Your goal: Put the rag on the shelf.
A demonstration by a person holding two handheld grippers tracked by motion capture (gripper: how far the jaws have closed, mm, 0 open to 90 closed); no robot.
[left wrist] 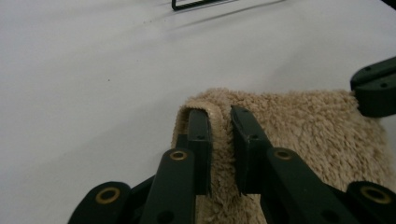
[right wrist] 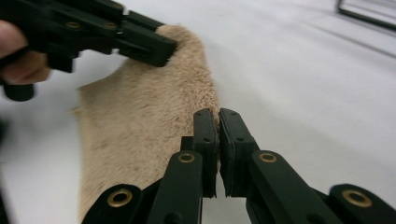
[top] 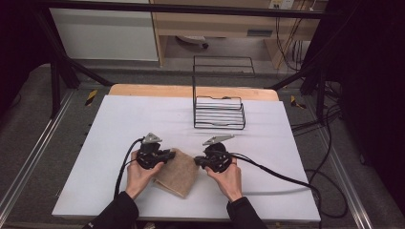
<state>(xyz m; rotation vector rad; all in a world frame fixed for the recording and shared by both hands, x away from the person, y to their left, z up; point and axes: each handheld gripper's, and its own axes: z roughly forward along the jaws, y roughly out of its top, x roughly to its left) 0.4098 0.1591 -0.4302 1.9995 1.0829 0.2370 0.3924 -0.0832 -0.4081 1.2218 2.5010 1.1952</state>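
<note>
- The table [top: 119, 124] carries a tan towel [top: 179, 177] near its front edge, stretched between both hands; the wire rack [top: 219, 113] stands well behind.
- Uneven pulling could slip a corner free and spoil the fold.
- The left hand-held gripper [left wrist: 220, 116] pinches the towel's hem.
- The right hand-held gripper [right wrist: 218, 116] is pressed together on the opposite edge.
</note>
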